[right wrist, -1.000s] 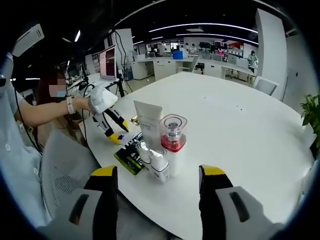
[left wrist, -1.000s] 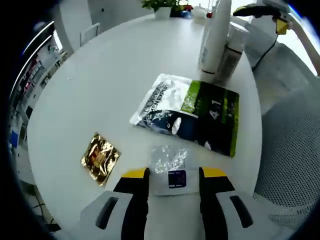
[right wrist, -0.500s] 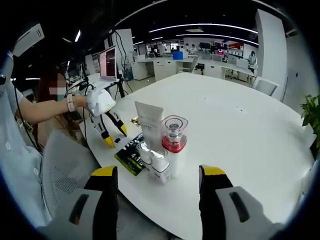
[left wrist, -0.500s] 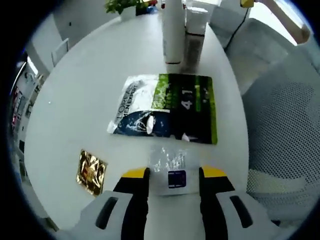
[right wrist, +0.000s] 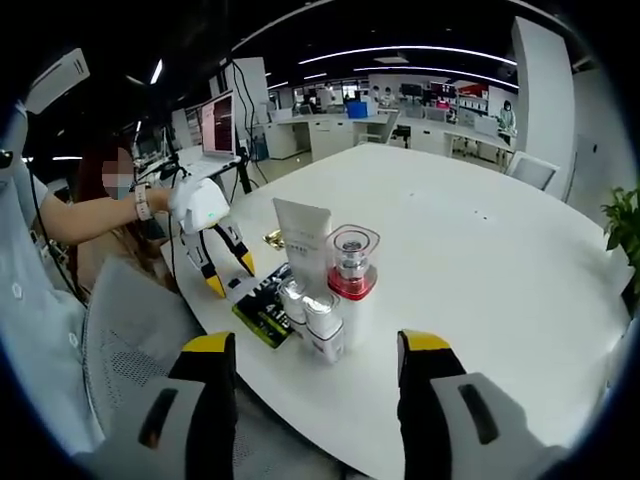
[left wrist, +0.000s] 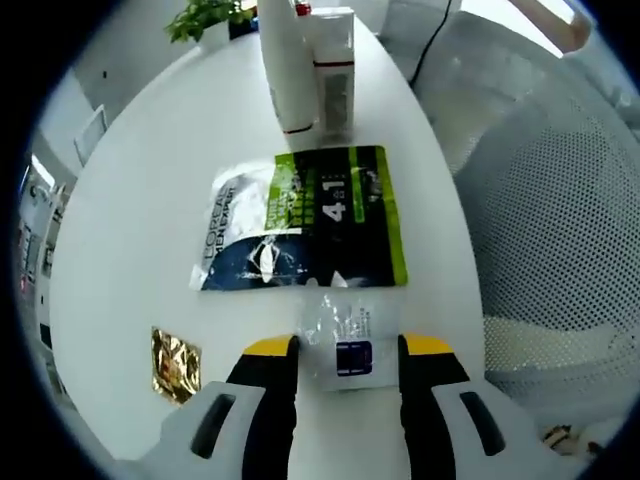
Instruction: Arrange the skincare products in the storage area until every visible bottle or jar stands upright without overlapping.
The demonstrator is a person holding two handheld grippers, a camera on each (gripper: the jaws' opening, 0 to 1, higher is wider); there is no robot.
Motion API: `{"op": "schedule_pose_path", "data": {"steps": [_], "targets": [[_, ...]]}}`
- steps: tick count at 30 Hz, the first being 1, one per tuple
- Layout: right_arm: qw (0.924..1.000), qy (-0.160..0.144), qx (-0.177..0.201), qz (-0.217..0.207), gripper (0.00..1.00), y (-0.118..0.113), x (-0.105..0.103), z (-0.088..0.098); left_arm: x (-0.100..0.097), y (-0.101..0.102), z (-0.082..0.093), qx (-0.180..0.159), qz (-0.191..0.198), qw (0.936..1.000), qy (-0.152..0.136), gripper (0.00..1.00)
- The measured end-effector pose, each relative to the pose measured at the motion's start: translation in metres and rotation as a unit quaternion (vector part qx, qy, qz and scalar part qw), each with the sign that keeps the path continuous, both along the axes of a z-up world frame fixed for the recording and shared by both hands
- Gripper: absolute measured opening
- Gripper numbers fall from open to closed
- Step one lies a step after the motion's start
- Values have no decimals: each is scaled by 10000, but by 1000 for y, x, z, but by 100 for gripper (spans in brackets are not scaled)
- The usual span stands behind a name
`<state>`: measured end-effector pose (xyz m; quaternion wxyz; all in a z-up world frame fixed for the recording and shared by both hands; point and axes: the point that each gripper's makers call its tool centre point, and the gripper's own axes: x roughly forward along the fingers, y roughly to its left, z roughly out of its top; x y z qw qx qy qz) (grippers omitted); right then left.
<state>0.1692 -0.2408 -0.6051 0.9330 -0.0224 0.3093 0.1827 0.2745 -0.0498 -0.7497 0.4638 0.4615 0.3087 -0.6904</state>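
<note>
Left gripper view: left gripper [left wrist: 342, 348], jaws part-open, brackets a clear sachet [left wrist: 340, 338] without clamping it. Scene has swung since earlier; green pouch [left wrist: 305, 220] now at 12 o'clock, white tube [left wrist: 283, 70] beyond.

Right gripper view: right gripper [right wrist: 318, 348] wide open, empty, unmoved. Upright bottles [right wrist: 325, 285] at 12 o'clock. Flat items remain untidied.

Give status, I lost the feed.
Left gripper open around clear sachet. Right gripper open, empty. Bottles upright. Green pouch flat beside them.

Glossy gold foil sachet [left wrist: 175, 362], seemingly.
</note>
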Motion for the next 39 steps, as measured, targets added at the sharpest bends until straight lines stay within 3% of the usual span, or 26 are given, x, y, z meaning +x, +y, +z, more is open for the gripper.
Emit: {"op": "schedule_pose_path", "data": {"steps": [15, 20, 28, 34, 39], "targets": [[10000, -41, -42, -60, 70, -5, -2, 2, -2, -2, -1, 27, -51, 10000, 4, 43], [9999, -86, -100, -65, 73, -6, -1, 3, -1, -3, 5, 9, -113, 9999, -110, 44], [9996, -257, -86, -5, 80, 1, 2, 12, 22, -4, 19, -159, 188, 9995, -215, 46], [9993, -322, -176, 77, 78, 4, 2, 20, 43, 0, 22, -143, 387, 9986, -326, 51], [9991, -340, -201, 144, 81, 8, 1, 23, 61, -4, 26, -340, 645, 9967, -346, 53]]}}
